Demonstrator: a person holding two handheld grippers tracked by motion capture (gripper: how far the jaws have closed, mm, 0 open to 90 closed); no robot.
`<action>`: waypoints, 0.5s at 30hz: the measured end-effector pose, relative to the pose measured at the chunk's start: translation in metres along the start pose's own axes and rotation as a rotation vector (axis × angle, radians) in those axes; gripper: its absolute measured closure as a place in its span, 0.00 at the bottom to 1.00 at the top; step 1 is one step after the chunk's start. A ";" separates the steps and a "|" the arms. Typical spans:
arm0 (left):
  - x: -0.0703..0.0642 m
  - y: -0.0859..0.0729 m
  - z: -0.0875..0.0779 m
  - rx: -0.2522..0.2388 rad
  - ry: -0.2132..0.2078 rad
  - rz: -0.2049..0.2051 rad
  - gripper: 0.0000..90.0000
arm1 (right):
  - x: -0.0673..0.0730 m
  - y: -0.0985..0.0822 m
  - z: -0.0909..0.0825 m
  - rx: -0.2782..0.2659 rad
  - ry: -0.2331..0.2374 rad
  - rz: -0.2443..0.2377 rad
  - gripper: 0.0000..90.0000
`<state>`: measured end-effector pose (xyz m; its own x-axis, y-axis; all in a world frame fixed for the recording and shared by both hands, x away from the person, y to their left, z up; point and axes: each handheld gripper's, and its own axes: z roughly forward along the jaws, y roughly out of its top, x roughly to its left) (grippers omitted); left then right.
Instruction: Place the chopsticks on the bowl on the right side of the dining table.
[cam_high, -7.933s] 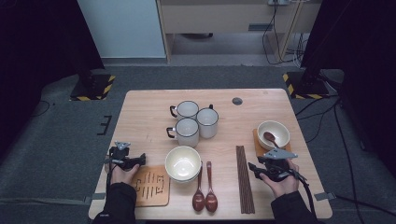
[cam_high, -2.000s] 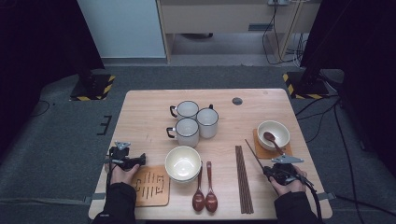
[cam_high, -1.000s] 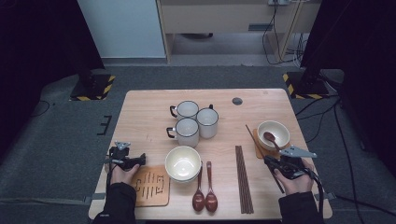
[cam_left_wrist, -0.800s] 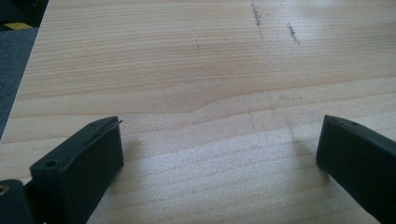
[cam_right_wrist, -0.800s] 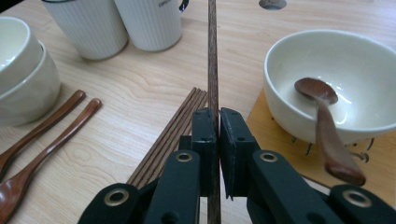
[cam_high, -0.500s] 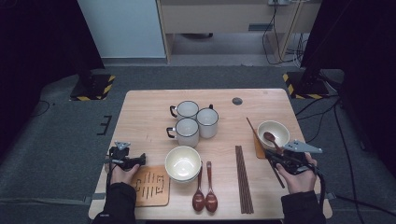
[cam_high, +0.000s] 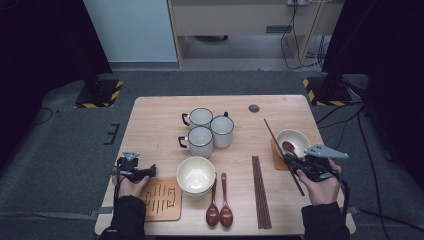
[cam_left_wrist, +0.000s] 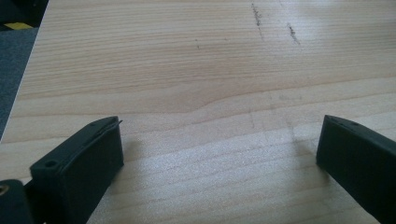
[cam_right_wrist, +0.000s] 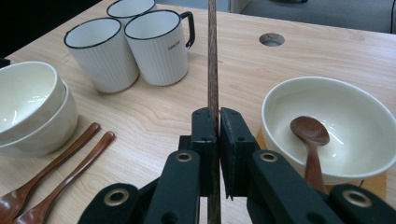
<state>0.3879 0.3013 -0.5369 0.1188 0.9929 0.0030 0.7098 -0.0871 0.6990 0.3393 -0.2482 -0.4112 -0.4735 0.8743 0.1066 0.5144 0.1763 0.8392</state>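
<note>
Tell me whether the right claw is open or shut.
Shut on a chopstick. In the right gripper view, the right claw has both jaws pressed against the thin dark stick running up between them.

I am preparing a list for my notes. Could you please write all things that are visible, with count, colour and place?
Mugs: three, white with dark rims, table centre.
Stacked bowls: two, cream, near edge, centre.
Bowl: one, cream, right, on a wooden coaster, holding a brown spoon.
Spoons: two, brown, beside the stacked bowls.
Chopsticks: dark brown bundle, right of the spoons; count unclear.
Slotted coaster: one, wooden, near left.
Table: one, light wood.
Single chopstick: dark brown, held.
Left gripper: black, open.
Right gripper: black, shut on the single chopstick.
</note>
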 end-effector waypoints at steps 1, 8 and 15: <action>0.000 0.000 0.000 0.000 0.000 0.000 0.00 | 0.000 0.001 0.000 0.000 0.001 0.000 0.95; 0.000 0.000 0.000 0.000 0.000 0.000 0.00 | -0.004 0.009 -0.002 -0.007 0.003 -0.002 0.95; 0.000 0.000 0.000 0.000 0.000 0.000 0.00 | -0.010 0.013 -0.004 -0.001 0.006 0.001 0.95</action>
<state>0.3879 0.3013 -0.5369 0.1188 0.9929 0.0027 0.7098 -0.0868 0.6991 0.3478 -0.2562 -0.3997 -0.4767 0.8721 0.1107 0.5143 0.1745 0.8397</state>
